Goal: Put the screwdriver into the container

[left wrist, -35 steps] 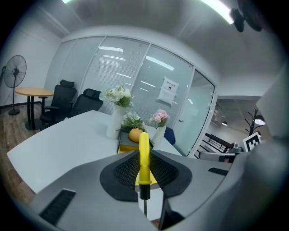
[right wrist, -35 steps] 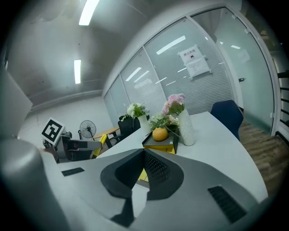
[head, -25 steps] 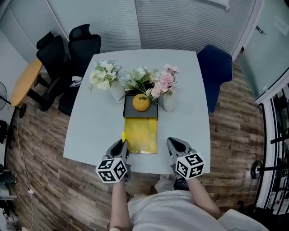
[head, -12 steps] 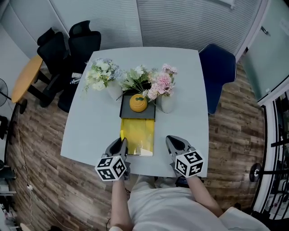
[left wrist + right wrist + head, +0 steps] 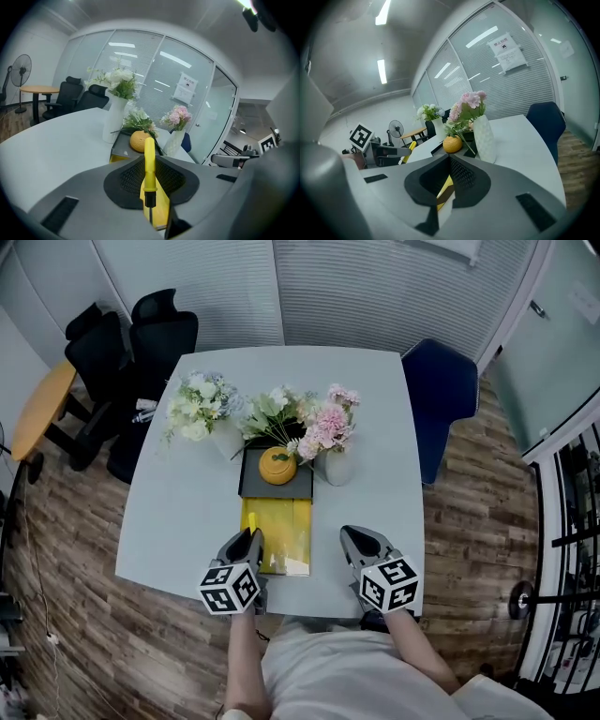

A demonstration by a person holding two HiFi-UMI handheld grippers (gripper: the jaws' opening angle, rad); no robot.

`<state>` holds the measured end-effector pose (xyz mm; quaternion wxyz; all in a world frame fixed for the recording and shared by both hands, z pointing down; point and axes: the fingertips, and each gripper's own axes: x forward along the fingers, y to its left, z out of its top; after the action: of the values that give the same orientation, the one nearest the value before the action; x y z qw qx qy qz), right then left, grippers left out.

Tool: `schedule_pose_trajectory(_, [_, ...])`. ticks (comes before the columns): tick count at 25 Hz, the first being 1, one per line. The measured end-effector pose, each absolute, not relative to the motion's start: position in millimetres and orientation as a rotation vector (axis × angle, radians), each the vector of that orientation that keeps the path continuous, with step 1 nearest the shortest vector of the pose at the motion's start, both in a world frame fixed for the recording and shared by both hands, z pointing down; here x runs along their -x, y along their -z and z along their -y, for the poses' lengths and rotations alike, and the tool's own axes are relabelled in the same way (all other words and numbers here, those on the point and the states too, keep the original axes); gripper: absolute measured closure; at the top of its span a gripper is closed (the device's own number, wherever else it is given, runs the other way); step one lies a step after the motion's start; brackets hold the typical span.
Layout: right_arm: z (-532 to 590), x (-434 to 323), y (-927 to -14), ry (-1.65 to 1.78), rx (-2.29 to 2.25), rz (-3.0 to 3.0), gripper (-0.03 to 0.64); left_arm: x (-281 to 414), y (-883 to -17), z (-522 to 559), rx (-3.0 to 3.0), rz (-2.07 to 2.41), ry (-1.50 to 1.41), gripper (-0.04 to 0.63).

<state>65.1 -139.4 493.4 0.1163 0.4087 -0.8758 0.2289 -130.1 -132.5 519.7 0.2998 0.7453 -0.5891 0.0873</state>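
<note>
1. Tabletop (image 5: 169, 512): wide bare stretches left and right of the container (image 5: 278, 532). Its near edge is close behind both grippers, so there is room to reach forward.
2. Flowers (image 5: 281, 418) and tray (image 5: 255, 486): just beyond the container, the tray touching its far end. They look like a back stop, so I judge overshoot to be the risk.
3. Container: lies lengthways between the grippers, with its near end open to approach.
4. Left gripper (image 5: 247, 542): at the container's near-left corner, clamped on the screwdriver (image 5: 149, 164).
5. Right gripper (image 5: 361, 542): right of the container, well clear of it. Its jaws look closed on nothing, probably parked out of the way.
6. Screwdriver: handle points toward the container and shaft toward the person, not yet in it.
</note>
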Motion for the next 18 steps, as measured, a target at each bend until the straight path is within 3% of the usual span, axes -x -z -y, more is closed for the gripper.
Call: schedule_pose_trajectory(18, [170.2, -62.6, -523.5, -0.743, -1.214, 2.483, 0.601, 124.5, -568.9, 167.7, -1.929, 1.459, -0.316, 0.528])
